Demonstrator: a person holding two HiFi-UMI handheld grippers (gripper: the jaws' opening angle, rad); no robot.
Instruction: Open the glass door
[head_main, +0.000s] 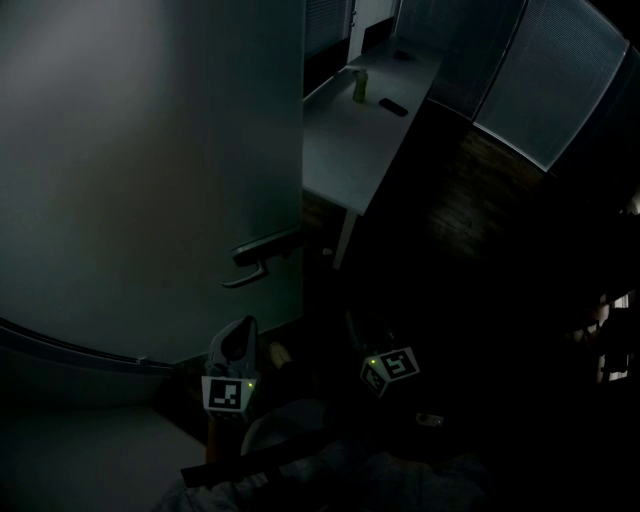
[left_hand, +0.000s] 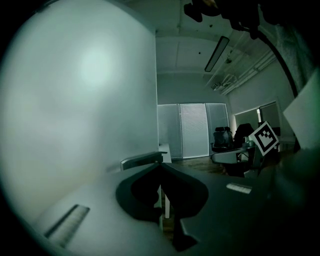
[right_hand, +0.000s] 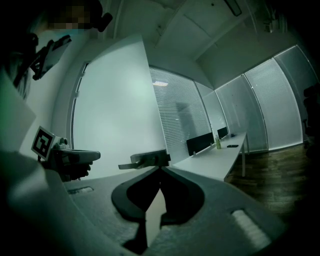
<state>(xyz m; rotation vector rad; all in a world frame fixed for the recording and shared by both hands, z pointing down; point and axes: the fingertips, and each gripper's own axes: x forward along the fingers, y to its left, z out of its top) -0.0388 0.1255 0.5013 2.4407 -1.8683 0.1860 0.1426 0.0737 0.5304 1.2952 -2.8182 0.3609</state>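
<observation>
- The right hand-held gripper (right_hand: 160, 168) has its 2 jaws together at the tips, with nothing between them.
- Just beyond the tips is the door handle (right_hand: 144, 160), on the edge of the frosted glass door (right_hand: 115, 110).
- The left hand-held gripper (right_hand: 95, 156) shows at the left, level, near the handle.
- A long white surface (right_hand: 215, 161) carries 1 bottle (right_hand: 218, 143) and 1 small dark object (right_hand: 232, 146).

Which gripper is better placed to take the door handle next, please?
Left: the left gripper sits just short of the handle, the right gripper farther aside. Both are shut.
</observation>
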